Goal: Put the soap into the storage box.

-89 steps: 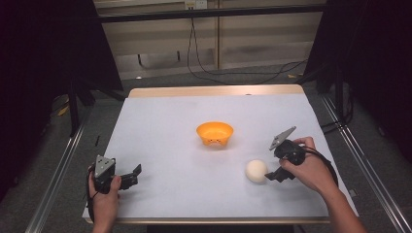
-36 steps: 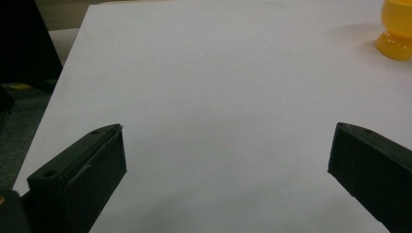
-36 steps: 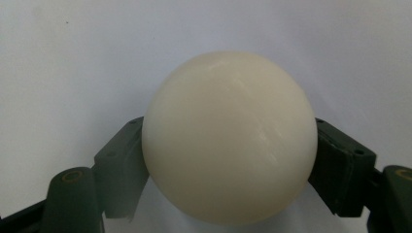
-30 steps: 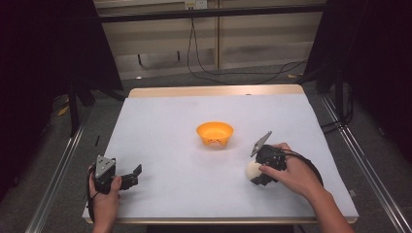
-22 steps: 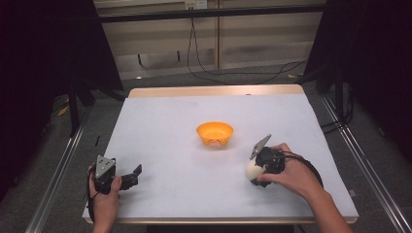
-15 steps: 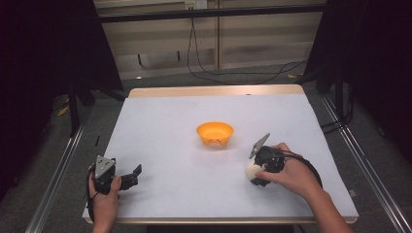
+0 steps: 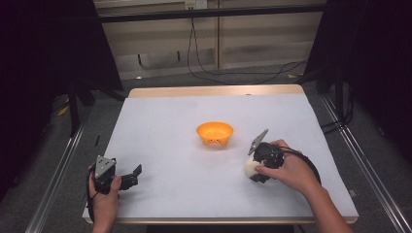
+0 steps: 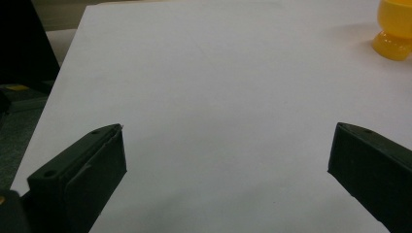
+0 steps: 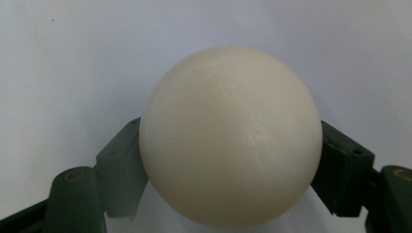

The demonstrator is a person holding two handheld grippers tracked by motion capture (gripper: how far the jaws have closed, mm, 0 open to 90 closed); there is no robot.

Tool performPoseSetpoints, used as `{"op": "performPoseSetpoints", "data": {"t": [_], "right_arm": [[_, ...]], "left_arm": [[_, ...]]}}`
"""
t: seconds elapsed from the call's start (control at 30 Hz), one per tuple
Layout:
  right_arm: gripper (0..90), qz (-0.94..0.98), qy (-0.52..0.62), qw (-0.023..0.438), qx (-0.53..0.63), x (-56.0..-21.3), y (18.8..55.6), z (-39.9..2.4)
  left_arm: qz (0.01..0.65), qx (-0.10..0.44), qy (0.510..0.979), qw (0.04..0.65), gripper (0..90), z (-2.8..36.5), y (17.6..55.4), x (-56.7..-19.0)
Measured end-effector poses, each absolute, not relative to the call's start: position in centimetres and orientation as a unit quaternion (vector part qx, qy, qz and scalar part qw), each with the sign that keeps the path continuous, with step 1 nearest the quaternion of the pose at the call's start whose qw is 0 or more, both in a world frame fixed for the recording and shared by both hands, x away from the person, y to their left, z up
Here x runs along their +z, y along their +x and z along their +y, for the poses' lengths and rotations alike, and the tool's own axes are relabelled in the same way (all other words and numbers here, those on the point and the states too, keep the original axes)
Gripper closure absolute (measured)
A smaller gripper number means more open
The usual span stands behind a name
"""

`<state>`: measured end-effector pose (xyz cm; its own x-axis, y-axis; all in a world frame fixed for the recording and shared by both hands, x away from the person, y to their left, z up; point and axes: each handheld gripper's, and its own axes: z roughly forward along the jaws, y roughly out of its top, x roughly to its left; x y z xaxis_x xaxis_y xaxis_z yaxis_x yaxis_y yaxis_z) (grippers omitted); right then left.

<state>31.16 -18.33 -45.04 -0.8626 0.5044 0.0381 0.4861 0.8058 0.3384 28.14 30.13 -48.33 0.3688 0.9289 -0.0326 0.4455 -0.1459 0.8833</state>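
Observation:
A cream-white ball (image 9: pixel 229 136) sits between both black jaws of my right gripper (image 9: pixel 231 165), which press on its two sides. From above, the ball (image 7: pixel 251 166) lies on the white table (image 7: pixel 165 126) right of centre, with the right gripper (image 7: pixel 256 171) over it and a hand around the gripper body. An orange bowl (image 7: pixel 214 133) stands just left of and beyond the ball. My left gripper (image 7: pixel 137 174) rests near the table's front left corner, its jaws wide apart with nothing between them. In the left gripper view (image 8: pixel 228 155) the bowl (image 8: pixel 394 29) shows at the far upper right.
Bare white tabletop spreads between the two grippers. A wooden strip (image 7: pixel 214 91) edges the table's far side. Metal rails (image 7: pixel 56 179) run along both sides on the floor, and black cables (image 7: pixel 243 73) lie behind the table.
The right gripper came in from the right over the ball and shut on it. In the last second it has scarcely moved. The left gripper has stayed put.

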Motion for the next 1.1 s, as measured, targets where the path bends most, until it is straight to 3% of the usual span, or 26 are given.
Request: {"op": "performPoseSetpoints", "data": {"t": [1.1], "right_arm": [[24.5, 0.954, 0.242, 0.019, 0.176, -42.8, 34.7, -16.8]], "left_arm": [[0.491, 0.276, 0.701, 0.437, 0.1, 30.2, 28.1, -48.3]]}}
